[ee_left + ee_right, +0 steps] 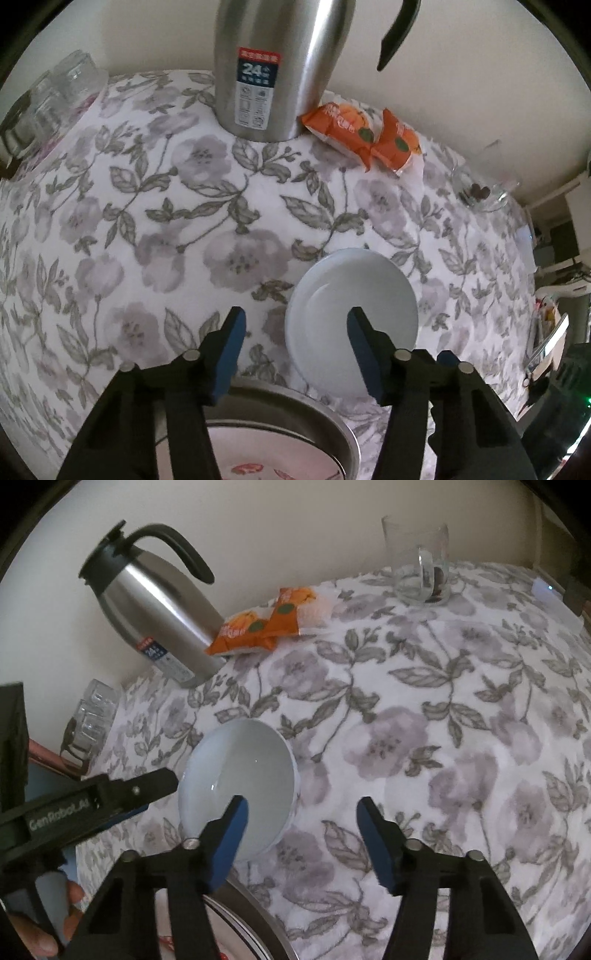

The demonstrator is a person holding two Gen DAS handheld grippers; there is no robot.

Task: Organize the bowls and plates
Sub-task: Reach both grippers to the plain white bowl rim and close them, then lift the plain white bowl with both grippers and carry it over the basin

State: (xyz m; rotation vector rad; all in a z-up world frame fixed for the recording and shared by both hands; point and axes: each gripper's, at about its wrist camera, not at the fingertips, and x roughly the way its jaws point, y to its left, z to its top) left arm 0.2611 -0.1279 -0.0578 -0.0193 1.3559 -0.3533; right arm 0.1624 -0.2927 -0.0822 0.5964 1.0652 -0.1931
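White bowl (pixel 238 786) sits alone on the floral tabletop (pixel 424 720), just beyond the metal-rimmed plate (pixel 295 417). Left gripper (pixel 295 325) and right gripper (pixel 301 814) both gape empty, so stacking looks not yet done.

Bowl (pixel 240 786) before flask (pixel 155 616), beside tray (pixel 295 417)

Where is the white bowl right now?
The white bowl sits on the flowery tablecloth, just beyond the metal tray. In the left wrist view it's right of centre, in front of the silver flask.
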